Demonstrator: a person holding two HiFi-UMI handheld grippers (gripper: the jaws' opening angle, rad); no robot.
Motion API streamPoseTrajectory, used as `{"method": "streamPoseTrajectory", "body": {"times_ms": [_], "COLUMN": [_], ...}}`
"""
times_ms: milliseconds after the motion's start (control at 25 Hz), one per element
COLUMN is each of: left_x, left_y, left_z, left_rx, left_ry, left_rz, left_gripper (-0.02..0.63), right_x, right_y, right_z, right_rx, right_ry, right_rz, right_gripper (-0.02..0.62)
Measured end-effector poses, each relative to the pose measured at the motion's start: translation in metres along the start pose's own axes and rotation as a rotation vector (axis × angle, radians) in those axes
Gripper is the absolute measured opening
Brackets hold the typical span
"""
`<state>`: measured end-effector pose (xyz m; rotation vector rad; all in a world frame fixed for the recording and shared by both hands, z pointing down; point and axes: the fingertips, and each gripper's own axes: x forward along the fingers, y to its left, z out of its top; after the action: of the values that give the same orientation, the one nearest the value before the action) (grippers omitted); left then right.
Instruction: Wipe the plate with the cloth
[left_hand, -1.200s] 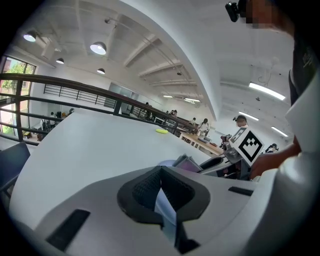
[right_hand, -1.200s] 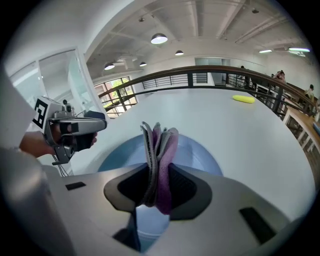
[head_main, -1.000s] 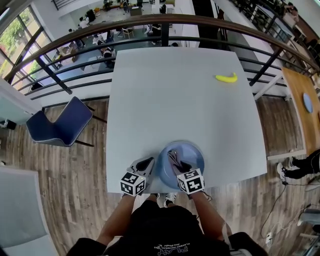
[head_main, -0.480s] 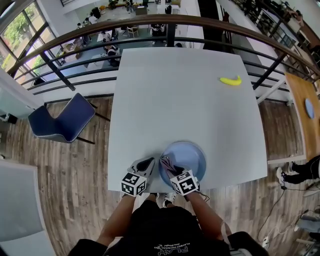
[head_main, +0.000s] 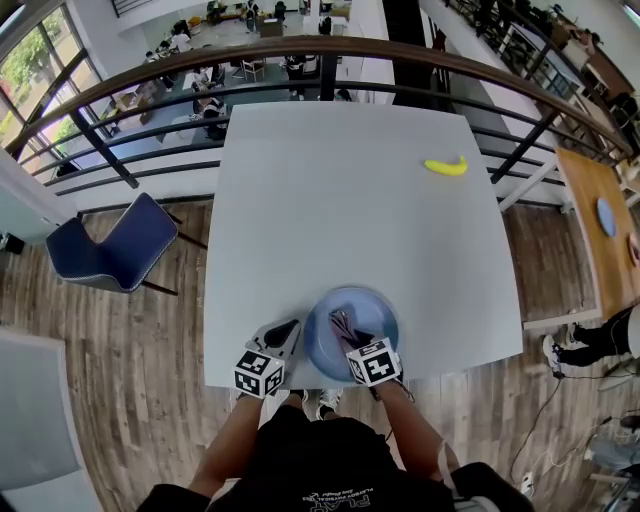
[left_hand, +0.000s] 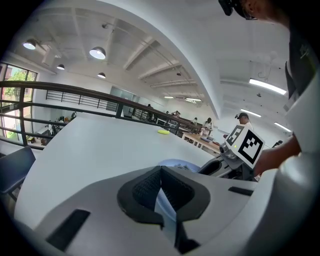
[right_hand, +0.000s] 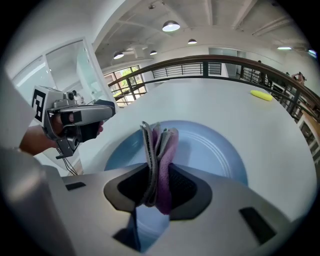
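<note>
Head view first: my right gripper (head_main: 347, 330) is over the blue plate (head_main: 378, 303), which sits at the near edge of the grey table (head_main: 340, 200). My left gripper (head_main: 288, 333) is just left of the plate's rim. A banana (head_main: 445, 166) lies far right.

Left gripper view: fingers pressed together, nothing between the tips, plate just beyond.

Right gripper view: fingers pinching the folded purple-grey cloth (right_hand: 160, 142) above the plate. Can't tell if it's touching.
</note>
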<state>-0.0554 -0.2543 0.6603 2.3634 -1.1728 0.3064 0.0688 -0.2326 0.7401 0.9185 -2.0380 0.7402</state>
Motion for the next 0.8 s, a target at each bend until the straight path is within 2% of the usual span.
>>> {"method": "streamPoseTrajectory", "body": {"times_ms": [320, 520, 800], "left_x": [0.005, 0.009, 0.006], "left_y": [-0.012, -0.017, -0.021], "left_z": [-0.003, 0.0, -0.004], "left_rx": [0.014, 0.008, 0.001], "left_ry": [0.012, 0.007, 0.003], "left_rz": [-0.021, -0.025, -0.014], "left_gripper": [0.012, 0.012, 0.012], "right_x": [-0.021, -0.026, -0.032], "right_y": [-0.053, -0.063, -0.074], "right_z": [-0.017, -0.017, -0.025], "right_rx": [0.069, 0.026, 0.039], "right_ry": [-0.005, 0.012, 0.007], "right_rz": [-0.103, -0.148, -0.183], "right_gripper": [0.118, 0.118, 0.118]}}
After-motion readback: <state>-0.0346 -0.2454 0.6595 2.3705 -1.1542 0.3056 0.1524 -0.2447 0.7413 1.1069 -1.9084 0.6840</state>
